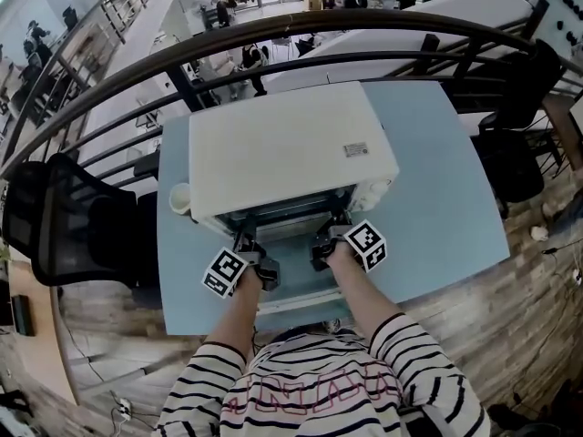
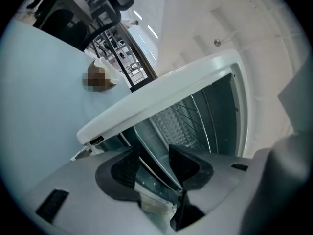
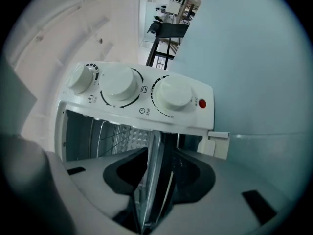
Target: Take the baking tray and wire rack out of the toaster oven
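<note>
A white toaster oven (image 1: 282,148) stands on a light blue table (image 1: 437,171) with its door (image 1: 296,300) folded down toward me. Both grippers reach into its mouth, rolled onto their sides. The left gripper (image 1: 244,242) (image 2: 154,155) straddles the front edge of the silver baking tray (image 2: 149,145), with a dark gap showing beside one pad. The right gripper (image 1: 325,238) (image 3: 159,158) has the same tray edge (image 3: 151,180) filling the space between its pads. The wire rack (image 2: 198,119) (image 3: 105,136) sits inside the cavity behind the tray edge.
Three white knobs (image 3: 120,84) and a red lamp (image 3: 202,103) sit on the oven's control panel. A small white object (image 1: 179,198) lies by the oven's left side. A black chair (image 1: 64,217) stands left of the table, and a dark railing (image 1: 301,30) curves behind it.
</note>
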{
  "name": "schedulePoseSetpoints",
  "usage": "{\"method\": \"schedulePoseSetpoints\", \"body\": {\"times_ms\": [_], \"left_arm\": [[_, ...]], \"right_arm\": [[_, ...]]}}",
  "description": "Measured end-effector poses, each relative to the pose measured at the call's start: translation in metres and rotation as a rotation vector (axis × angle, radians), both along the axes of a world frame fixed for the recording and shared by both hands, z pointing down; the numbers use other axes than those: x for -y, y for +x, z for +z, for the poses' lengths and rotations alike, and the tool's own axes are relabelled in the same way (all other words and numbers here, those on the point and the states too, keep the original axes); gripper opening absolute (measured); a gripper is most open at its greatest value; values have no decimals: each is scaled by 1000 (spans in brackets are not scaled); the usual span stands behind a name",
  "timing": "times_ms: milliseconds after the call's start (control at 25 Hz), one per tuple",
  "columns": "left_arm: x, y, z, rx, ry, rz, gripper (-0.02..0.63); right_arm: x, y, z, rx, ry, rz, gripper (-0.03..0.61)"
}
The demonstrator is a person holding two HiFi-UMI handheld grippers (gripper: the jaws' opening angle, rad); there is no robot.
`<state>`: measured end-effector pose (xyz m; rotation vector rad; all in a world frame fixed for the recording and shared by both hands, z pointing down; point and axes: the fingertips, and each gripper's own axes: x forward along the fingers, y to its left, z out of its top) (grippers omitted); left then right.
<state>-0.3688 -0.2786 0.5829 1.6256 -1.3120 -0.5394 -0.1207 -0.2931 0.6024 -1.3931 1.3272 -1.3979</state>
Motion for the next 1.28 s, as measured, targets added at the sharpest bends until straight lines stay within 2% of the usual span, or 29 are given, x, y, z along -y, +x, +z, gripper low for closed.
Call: {"method": "schedulePoseSetpoints", "body": {"times_ms": [400, 720, 800, 880, 960, 1120, 1280], "left_arm": [[22, -7, 13, -222, -59, -159, 183], [35, -11, 25, -295, -80, -211, 183], [37, -12, 29, -319, -86, -225, 183], [38, -12, 33, -328, -86, -224, 161], [39, -14, 33, -336, -83, -221, 97], [35, -15, 31, -387, -88, -220, 87], [20, -13, 34, -401, -105, -205, 85]], "right_arm": [[19, 4, 11, 63, -31, 48, 147], [31, 2, 16, 82, -45, 65, 147], [33, 3, 16, 76, -38, 63, 131], [34, 3, 14, 77, -27, 61, 74], [34, 1, 13, 87, -28, 59, 71], [29, 0, 11, 89, -38, 52, 69], [14, 2, 13, 92, -46, 54, 69]]}}
